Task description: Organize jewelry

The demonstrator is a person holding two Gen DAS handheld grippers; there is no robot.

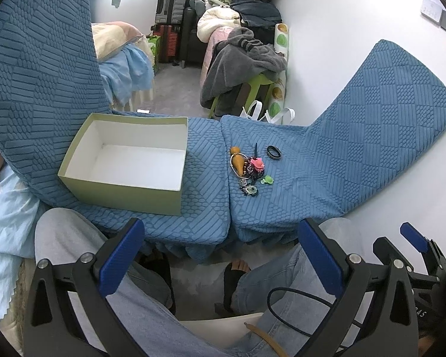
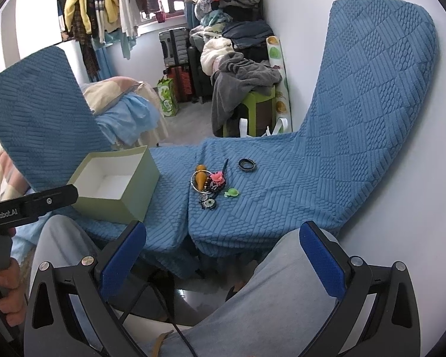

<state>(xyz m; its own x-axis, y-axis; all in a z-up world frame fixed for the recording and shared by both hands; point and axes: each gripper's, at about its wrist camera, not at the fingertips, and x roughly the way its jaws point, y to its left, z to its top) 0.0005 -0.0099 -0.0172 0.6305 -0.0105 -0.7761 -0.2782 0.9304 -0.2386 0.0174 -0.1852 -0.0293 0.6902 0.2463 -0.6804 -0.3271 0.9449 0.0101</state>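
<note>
An open pale green box [image 1: 128,160] [image 2: 116,184] with a bare white inside sits on the blue quilted seat. To its right lies a small heap of jewelry [image 1: 248,169] [image 2: 209,184]: an orange wooden piece, a silver ring, dark beads, a pink flower. A green charm [image 1: 267,180] [image 2: 232,192] and a black bracelet [image 1: 274,152] [image 2: 247,165] lie beside it. My left gripper [image 1: 223,255] hangs open over the person's knees, short of the seat's front edge. My right gripper [image 2: 223,255] is open too, and empty, also short of the seat.
Blue quilted cushions [image 1: 371,136] [image 2: 356,119] rise at left and right of the seat. The person's legs in light trousers [image 2: 267,282] fill the foreground. Beyond are a green stool [image 1: 252,89] draped with grey cloth, suitcases [image 1: 171,6], hung clothes and a white wall.
</note>
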